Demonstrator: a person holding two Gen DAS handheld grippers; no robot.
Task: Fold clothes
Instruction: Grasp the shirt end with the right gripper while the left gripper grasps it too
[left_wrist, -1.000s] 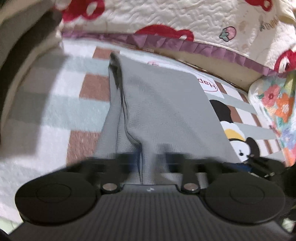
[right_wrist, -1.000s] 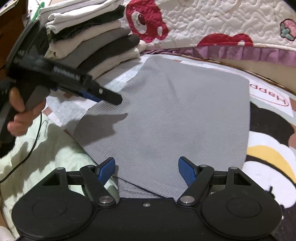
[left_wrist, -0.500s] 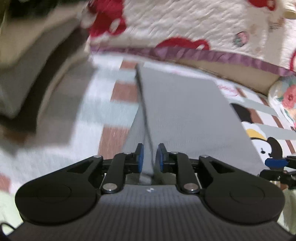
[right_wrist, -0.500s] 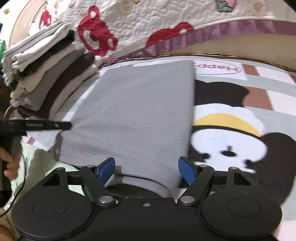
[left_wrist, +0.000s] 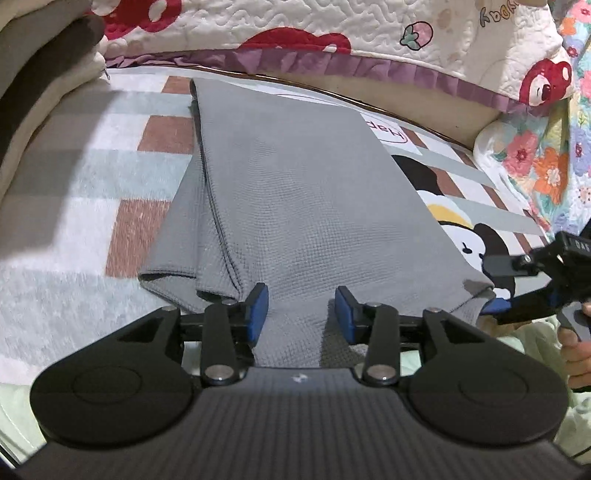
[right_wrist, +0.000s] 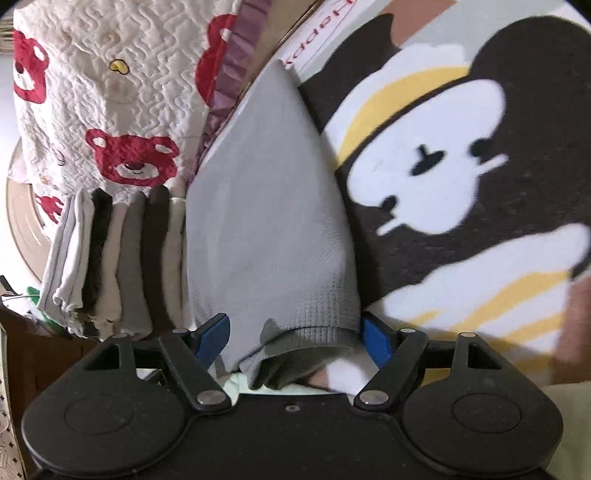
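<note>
A grey knit garment (left_wrist: 295, 192) lies folded lengthwise on the cartoon mat (left_wrist: 122, 229), with its layered edge to the left. My left gripper (left_wrist: 302, 312) sits at its near edge. Its jaws are opening; cloth lies between the blue pads, which do not press on it. In the right wrist view the garment (right_wrist: 266, 221) runs away from my right gripper (right_wrist: 291, 334), rolled on its side. Those jaws stand wide and are opening slightly around the ribbed hem (right_wrist: 314, 336). The right gripper (left_wrist: 495, 288) also shows at the garment's near right corner.
A stack of folded clothes (right_wrist: 110, 258) stands left of the garment, by the red-bear quilt (right_wrist: 110, 92). The quilt's purple frill (left_wrist: 295, 59) borders the mat's far side. A floral cushion (left_wrist: 535, 166) lies far right. A hand (left_wrist: 576, 350) holds the right gripper's handle.
My left jaws, shut on the garment's fold a second ago, have come apart and the cloth now lies flat. My right gripper rolled onto its side and moved to the hem corner.
</note>
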